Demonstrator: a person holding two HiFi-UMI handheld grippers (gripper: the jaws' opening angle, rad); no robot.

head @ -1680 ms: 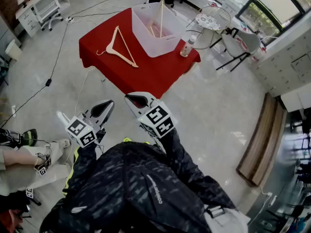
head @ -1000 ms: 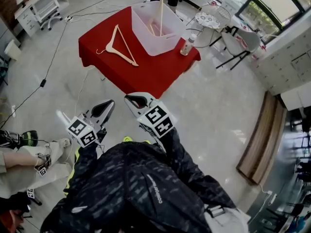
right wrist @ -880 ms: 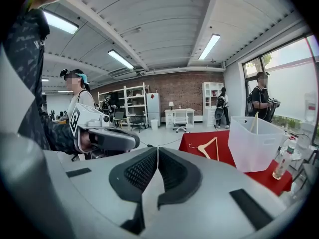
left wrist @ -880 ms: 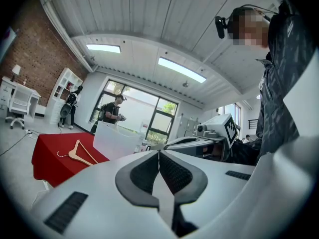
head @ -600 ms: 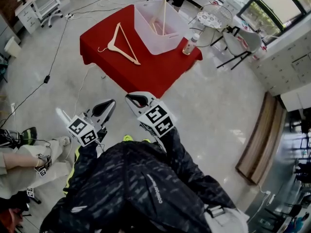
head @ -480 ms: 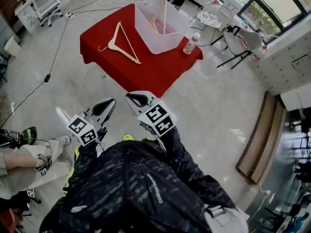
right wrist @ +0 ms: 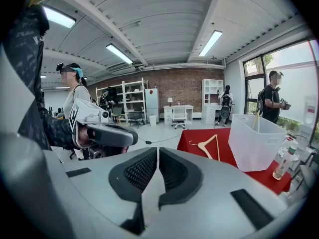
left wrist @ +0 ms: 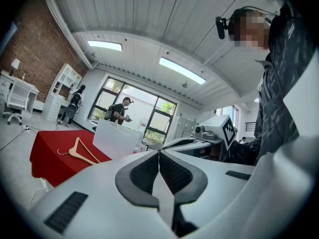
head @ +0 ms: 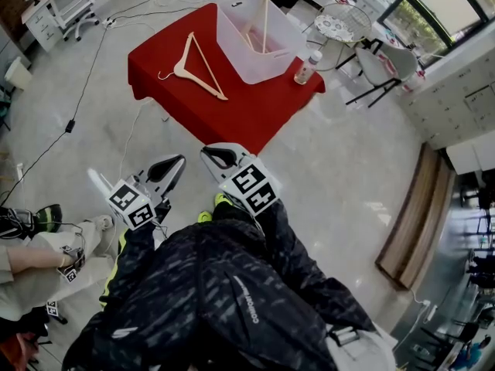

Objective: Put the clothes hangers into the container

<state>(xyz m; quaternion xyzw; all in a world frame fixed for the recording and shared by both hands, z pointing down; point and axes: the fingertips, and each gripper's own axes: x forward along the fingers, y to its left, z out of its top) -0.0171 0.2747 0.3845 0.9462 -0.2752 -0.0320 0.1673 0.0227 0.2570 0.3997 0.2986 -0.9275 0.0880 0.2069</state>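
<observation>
Jaws together: left gripper (left wrist: 159, 156), right gripper (right wrist: 157, 153) (unclear in head view).

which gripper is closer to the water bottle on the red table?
Right. The right gripper is well short of the bottle, which lies ahead to its right; the left gripper sits farther to the left.

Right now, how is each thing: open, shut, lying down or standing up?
left hand-held gripper: shut, empty.
right hand-held gripper: shut, empty.
hanger on the table: lying flat.
container: upright, open on top, with hangers inside.
bottle: standing upright beside the container.
</observation>
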